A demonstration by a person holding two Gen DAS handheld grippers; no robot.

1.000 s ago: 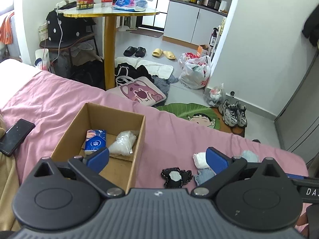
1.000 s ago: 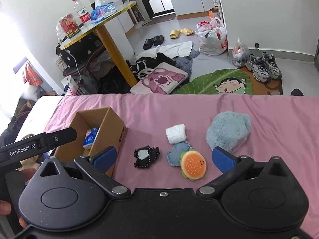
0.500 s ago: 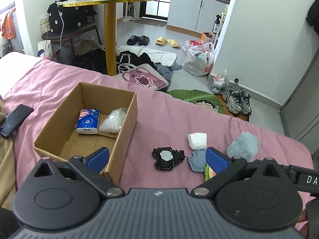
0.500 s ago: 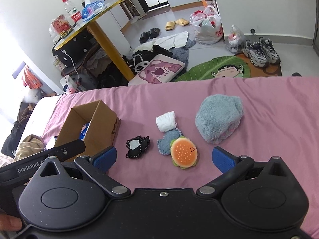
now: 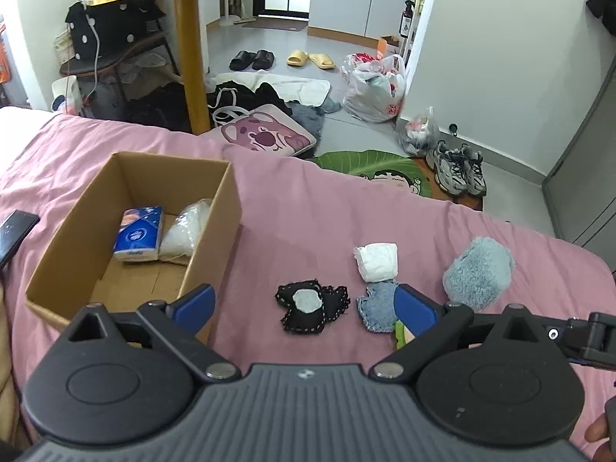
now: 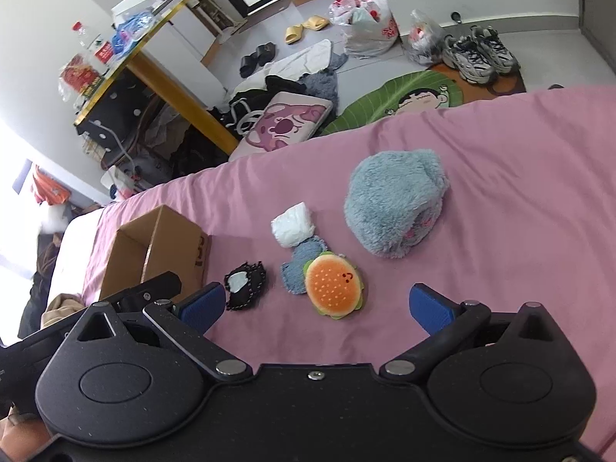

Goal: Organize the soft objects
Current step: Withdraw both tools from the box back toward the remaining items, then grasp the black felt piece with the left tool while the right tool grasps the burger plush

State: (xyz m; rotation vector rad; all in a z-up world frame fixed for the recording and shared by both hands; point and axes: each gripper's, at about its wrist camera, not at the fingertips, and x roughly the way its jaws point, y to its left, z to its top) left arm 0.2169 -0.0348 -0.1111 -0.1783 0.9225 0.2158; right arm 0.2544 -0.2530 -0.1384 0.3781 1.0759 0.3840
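Jaws of both grippers gape wide, holding nothing.

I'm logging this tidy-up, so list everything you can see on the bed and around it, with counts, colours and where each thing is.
cardboard box: one, brown, open, on the bed at left
tissue pack: one, blue and white, inside the box
clear bag: one, whitish, inside the box beside the tissue pack
black patch: one, black with a grey centre, on the sheet right of the box
denim heart: one, blue, under the burger's edge
burger toy: one, orange and green
white bundle: one, beyond the denim heart
fluffy toy: one, pale blue, farthest right
sheet: pink
phone: one, black, left edge
sneakers: one pair, grey, floor
left gripper: jaws open
right gripper: jaws open
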